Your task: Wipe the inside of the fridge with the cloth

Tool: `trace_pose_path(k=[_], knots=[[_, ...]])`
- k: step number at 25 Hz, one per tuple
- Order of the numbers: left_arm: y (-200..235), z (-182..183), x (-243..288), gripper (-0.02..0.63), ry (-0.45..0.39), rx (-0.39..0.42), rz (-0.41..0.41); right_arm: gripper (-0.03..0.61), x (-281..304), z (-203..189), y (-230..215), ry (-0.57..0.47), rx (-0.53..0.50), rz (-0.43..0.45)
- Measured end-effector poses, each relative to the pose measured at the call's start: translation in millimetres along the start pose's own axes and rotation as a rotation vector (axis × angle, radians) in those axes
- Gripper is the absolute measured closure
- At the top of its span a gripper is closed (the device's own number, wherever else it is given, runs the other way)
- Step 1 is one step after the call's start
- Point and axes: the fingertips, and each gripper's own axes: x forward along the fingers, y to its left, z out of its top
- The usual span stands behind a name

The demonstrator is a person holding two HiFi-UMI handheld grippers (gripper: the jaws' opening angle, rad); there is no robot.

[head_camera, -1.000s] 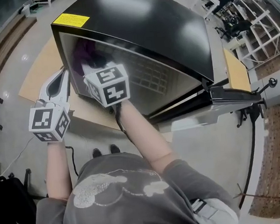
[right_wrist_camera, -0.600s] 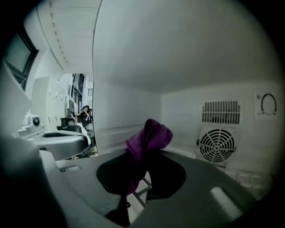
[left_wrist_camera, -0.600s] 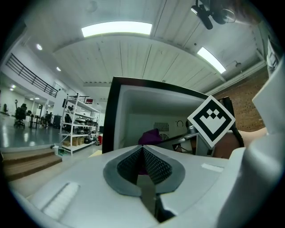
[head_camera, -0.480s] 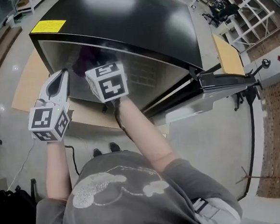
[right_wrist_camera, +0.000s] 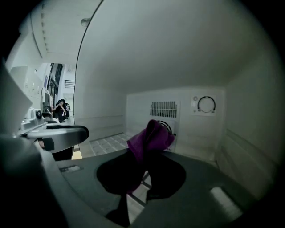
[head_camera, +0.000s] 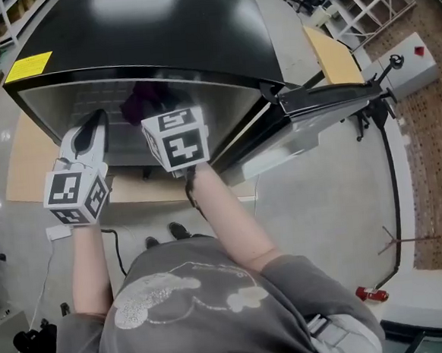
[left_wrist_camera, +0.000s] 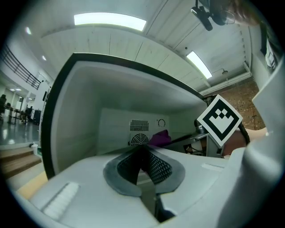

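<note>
Cloth (right_wrist_camera: 150,138), purple and judged soft, light and limp, is seen pinched by a bunched fold in the clamped right hand-held gripper (right_wrist_camera: 143,161) inside the fridge (head_camera: 179,30); the left hand-held gripper (left_wrist_camera: 141,153) is held empty, jaws together.

Person wore a grey short-sleeve tee (head_camera: 217,317) w/ a pale, worn print (head_camera: 177,293); dark shoes (head_camera: 178,231) showed below. Left tool (head_camera: 97,118): white plastic shell, long tapered shape, dark grey trim round the tip. Its marker cube (head_camera: 75,195) was white w/ black square-block codes on each face; right cube (head_camera: 175,140) same style, diff. pattern. A thin dark cable (head_camera: 191,191) ran from under the right cube. Up close, the left tool's pads (left_wrist_camera: 159,166) were black w/ fine mesh texture, set in a smooth grey surround, plus a ribbed strip (left_wrist_camera: 61,198) on the shell. Right tool (right_wrist_camera: 145,168) looked dark grey in shade, w/ a similar ribbed patch (right_wrist_camera: 224,201).
</note>
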Motion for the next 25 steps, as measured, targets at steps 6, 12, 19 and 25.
trace_pose_path(k=[6, 12, 19, 25], knots=[[-19.6, -2.2, 20.5, 0.595, -0.002, -0.014, -0.077, 0.537, -21.9, -12.3, -27.4, -0.008, 0.071, -0.094], [-37.7, -3.0, 34.2, 0.595, -0.004, -0.023, -0.14, 0.537, -41.3, -25.9, -53.5, -0.006, 0.109, -0.204], [-51.8, -1.3, 40.4, 0.595, -0.01, -0.029, -0.173, 0.537, -51.1, -11.8, -64.8, -0.108, 0.119, -0.295], [-62.6, 5.3, 37.4, 0.595, -0.021, -0.015, -0.196, 0.537, -59.4, -1.9, -77.8, -0.175, 0.15, -0.394]])
